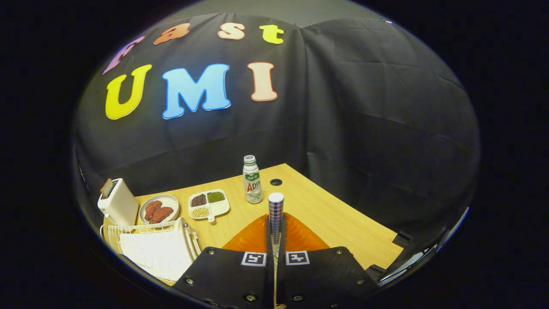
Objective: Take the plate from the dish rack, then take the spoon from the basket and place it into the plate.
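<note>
The gripper (275, 251) is clenching the checked-handled spoon (276, 214) upright between its fingers, hovering over the orange plate (300, 236) lying mid-table (343, 219); placing appears underway, and lowering and releasing look next. The white dish rack (154, 246) is sitting at the table's left edge.

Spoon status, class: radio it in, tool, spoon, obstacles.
Tool shut on spoon, handle up. Orange plate below the fingers. Bottle beyond, not in the way.
</note>
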The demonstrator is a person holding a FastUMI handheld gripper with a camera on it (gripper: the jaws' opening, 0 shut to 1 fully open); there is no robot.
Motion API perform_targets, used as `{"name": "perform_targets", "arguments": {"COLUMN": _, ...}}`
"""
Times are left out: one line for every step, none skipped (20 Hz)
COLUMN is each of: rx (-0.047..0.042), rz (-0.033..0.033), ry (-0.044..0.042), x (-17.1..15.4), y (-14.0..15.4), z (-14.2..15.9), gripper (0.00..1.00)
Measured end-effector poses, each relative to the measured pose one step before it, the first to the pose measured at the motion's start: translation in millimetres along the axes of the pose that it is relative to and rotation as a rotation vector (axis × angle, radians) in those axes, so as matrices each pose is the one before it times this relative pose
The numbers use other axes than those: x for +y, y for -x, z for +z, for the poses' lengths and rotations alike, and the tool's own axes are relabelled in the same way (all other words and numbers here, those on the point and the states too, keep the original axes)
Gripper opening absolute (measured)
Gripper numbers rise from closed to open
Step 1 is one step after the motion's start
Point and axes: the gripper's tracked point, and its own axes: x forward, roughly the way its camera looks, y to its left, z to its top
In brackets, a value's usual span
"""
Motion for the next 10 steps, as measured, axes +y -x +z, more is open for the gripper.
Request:
{"name": "perform_targets", "arguments": {"rx": -0.00862, "rz": 0.01916, "ry": 0.01534, "x": 10.51, "y": 12.34, "z": -1.14, "gripper": 0.02}}
{"name": "perform_targets", "arguments": {"rx": -0.00460, "rz": 0.02370, "ry": 0.01305, "x": 11.01, "y": 11.50, "z": -1.79, "gripper": 0.02}}
{"name": "perform_targets", "arguments": {"rx": -0.00198, "rz": 0.02650, "ry": 0.01158, "x": 11.80, "y": 11.40, "z": -4.22, "gripper": 0.02}}
{"name": "perform_targets", "arguments": {"rx": 0.00428, "rz": 0.02941, "ry": 0.00954, "x": 12.62, "y": 10.55, "z": -5.07, "gripper": 0.02}}
{"name": "perform_targets", "arguments": {"rx": 0.00551, "rz": 0.03159, "ry": 0.00771, "x": 13.88, "y": 11.10, "z": -7.52, "gripper": 0.02}}
{"name": "perform_targets", "arguments": {"rx": 0.00912, "rz": 0.03364, "ry": 0.00750, "x": 13.81, "y": 9.23, "z": -8.32, "gripper": 0.02}}
{"name": "perform_targets", "arguments": {"rx": 0.01036, "rz": 0.03307, "ry": 0.00925, "x": 13.07, "y": 10.07, "z": -7.94, "gripper": 0.02}}
{"name": "perform_targets", "arguments": {"rx": 0.00727, "rz": 0.03235, "ry": 0.00983, "x": 13.74, "y": 8.44, "z": -6.56, "gripper": 0.02}}
{"name": "perform_targets", "arguments": {"rx": 0.00722, "rz": 0.02901, "ry": 0.01445, "x": 13.27, "y": 7.57, "z": -7.34, "gripper": 0.02}}
{"name": "perform_targets", "arguments": {"rx": 0.00658, "rz": 0.02395, "ry": 0.01792, "x": 11.83, "y": 8.05, "z": -6.51, "gripper": 0.02}}
